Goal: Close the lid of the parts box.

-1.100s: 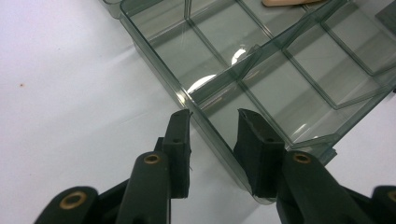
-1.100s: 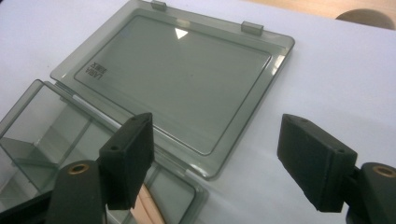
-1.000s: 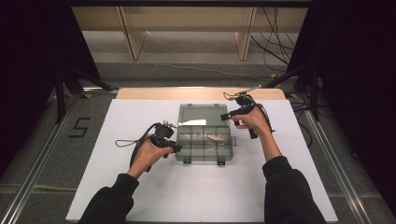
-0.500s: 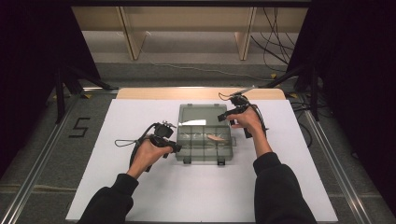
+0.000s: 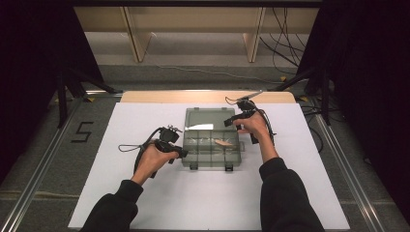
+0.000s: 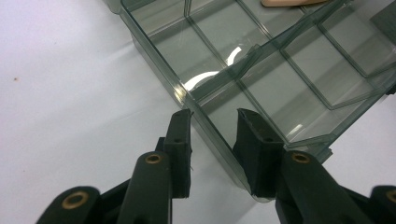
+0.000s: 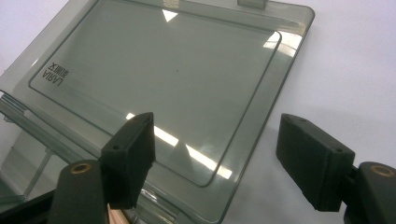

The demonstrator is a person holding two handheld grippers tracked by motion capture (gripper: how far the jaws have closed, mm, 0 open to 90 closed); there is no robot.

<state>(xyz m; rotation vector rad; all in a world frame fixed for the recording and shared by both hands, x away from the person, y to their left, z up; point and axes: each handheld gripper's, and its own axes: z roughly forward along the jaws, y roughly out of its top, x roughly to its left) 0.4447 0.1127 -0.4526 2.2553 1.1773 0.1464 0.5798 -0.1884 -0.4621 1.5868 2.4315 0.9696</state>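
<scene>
The clear grey-tinted plastic compartment box [image 5: 212,145] lies open mid-counter [image 5: 145,203], its flat lid [image 7: 177,79] folded back; the left hand-held gripper [image 6: 212,122] straddles the box's near-left wall, jaws narrow, contact unclear; the right hand-held gripper [image 7: 215,149] hovers wide over the lid's edge, holding nothing.

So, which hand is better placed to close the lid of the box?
Right. The right hand-held gripper is open beside the lid, which lies flat. The left hand-held gripper straddles the side wall of the box.
</scene>
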